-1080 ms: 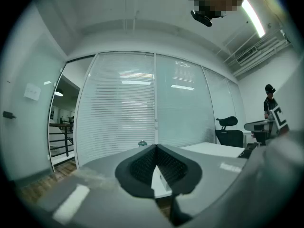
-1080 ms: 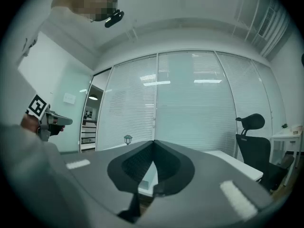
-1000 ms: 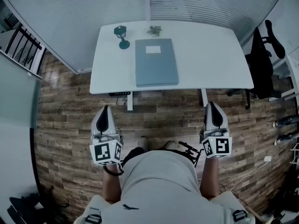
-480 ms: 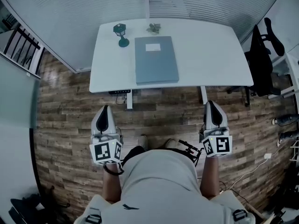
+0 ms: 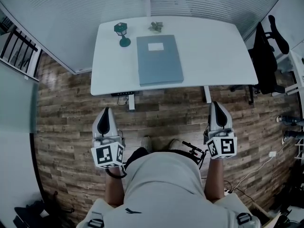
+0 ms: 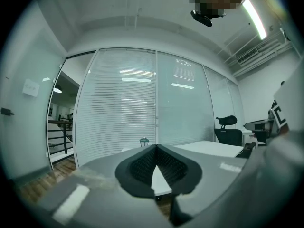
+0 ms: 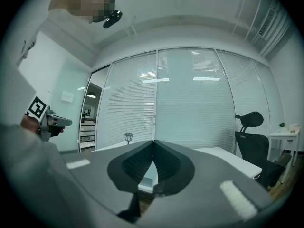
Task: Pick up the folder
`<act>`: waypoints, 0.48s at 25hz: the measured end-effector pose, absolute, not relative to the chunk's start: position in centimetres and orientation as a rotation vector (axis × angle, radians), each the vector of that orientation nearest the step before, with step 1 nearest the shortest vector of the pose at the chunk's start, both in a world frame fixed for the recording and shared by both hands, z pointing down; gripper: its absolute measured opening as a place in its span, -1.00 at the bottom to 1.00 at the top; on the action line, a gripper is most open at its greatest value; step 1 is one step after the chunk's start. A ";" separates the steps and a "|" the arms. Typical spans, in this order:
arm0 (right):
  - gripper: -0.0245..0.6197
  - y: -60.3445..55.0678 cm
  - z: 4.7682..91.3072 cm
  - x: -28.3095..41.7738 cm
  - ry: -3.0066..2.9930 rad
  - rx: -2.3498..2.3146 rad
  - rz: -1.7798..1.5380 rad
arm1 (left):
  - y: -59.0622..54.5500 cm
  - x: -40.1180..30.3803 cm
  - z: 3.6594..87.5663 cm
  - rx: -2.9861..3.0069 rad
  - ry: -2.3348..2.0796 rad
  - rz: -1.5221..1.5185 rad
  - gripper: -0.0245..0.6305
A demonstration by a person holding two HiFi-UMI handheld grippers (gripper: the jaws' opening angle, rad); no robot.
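Unmoved, left tool (image 5: 105,110) and right tool (image 5: 217,104) sit closed, empty, short of folder (image 5: 159,60).

A flat, blue-grey rectangular folder (image 5: 159,61) is laid on the white rectangular desk (image 5: 213,56), just beside a small green lantern ornament (image 5: 122,34) at the desk's far edge. The left gripper (image 5: 105,112) and right gripper (image 5: 216,105) are held short of the desk's near edge, jaws together.

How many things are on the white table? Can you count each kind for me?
Flat blue-grey folder with a white label: 1
Small dark green lantern ornament on a stand: 1
Small grey-green leafy sprig: 1
Total on the white table: 3
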State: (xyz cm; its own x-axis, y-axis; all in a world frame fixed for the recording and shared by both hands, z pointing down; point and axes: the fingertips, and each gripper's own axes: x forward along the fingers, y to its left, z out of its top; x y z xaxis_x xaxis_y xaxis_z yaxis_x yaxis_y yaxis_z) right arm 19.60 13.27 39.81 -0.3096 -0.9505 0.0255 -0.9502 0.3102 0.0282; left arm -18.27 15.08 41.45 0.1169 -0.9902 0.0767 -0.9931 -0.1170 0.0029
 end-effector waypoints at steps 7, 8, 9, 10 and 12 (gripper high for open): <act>-0.94 12.1 39.8 18.0 -2.466 1.865 -0.012 | 13.0 -20.6 41.4 2.332 -2.027 0.075 -0.91; -0.94 11.8 39.8 17.8 -2.458 1.875 -0.013 | 12.6 -20.9 41.5 2.335 -2.019 0.072 -0.91; -0.94 11.5 39.9 17.6 -2.450 1.885 -0.012 | 12.1 -21.2 41.7 2.338 -2.009 0.069 -0.91; -0.94 11.2 40.0 17.4 -2.440 1.897 -0.010 | 11.5 -21.4 41.8 2.343 -1.998 0.067 -0.91; -0.94 10.7 40.0 17.0 -2.422 1.920 -0.009 | 10.4 -21.8 42.0 2.360 -1.968 0.068 -0.91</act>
